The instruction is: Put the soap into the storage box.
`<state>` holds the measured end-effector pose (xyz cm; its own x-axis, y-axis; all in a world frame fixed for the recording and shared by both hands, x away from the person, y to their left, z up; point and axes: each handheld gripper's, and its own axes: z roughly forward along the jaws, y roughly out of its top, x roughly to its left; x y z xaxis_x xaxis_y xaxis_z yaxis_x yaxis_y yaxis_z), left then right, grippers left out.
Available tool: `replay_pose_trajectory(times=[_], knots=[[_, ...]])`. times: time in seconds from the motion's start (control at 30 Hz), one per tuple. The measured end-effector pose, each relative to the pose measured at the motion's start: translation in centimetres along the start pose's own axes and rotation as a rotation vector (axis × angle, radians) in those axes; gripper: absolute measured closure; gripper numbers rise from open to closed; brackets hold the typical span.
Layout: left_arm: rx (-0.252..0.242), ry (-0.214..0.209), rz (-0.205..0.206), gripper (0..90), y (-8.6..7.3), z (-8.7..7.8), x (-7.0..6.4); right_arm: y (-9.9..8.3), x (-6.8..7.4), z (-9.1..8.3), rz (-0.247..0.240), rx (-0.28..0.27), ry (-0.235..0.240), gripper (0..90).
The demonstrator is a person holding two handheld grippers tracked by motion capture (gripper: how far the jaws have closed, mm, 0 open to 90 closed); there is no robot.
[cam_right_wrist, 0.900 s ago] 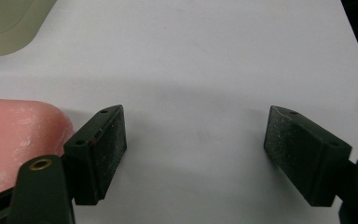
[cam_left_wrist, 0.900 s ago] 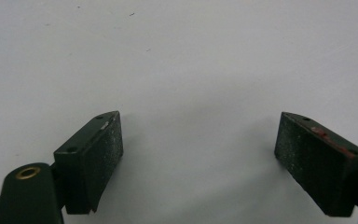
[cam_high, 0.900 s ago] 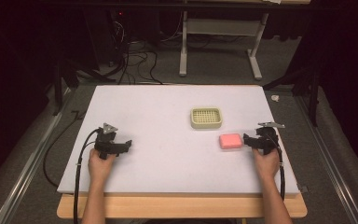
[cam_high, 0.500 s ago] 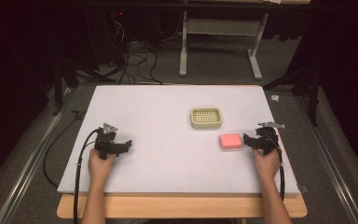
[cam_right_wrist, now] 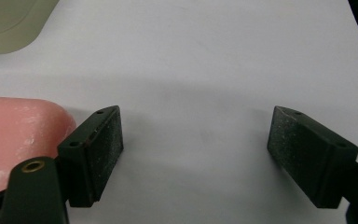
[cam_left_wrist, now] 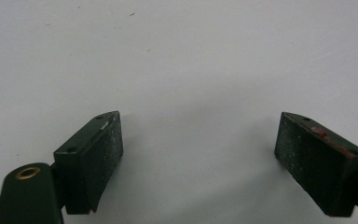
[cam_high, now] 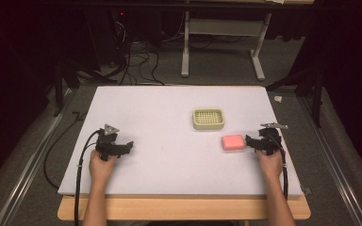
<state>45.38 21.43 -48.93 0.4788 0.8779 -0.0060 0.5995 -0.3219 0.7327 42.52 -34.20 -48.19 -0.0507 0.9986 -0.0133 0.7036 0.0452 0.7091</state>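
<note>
Two tongs rest spread and empty on the desk [cam_high: 169, 108]: left tongs [cam_high: 128, 146] far off, right tongs [cam_high: 248, 140] just beside the pink block [cam_high: 233, 141]. Nothing looks begun; the cream basket [cam_high: 209, 118] sits empty.

No readable text, labels, brands, numbers or signs anywhere.
</note>
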Motion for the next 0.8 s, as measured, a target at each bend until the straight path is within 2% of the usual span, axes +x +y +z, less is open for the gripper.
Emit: replay_pose_trajectory(times=[0.37, 0.5, 0.8], knots=[[0.000, 0.000, -0.001, 15.5, 0.0, 0.0, 0.0, 0.2, -0.2, -0.1, 0.000, 0.014, 0.000, 18.1], [0.000, 0.001, -0.001, 15.5, 0.0, 0.0, 0.0, 0.2, -0.6, -0.3, 0.023, 0.020, 0.005, 18.4], [0.000, 0.001, -0.001, 15.5, 0.0, 0.0, 0.0, -0.1, -0.9, -1.4, 0.039, 0.003, 0.013, 19.0]])
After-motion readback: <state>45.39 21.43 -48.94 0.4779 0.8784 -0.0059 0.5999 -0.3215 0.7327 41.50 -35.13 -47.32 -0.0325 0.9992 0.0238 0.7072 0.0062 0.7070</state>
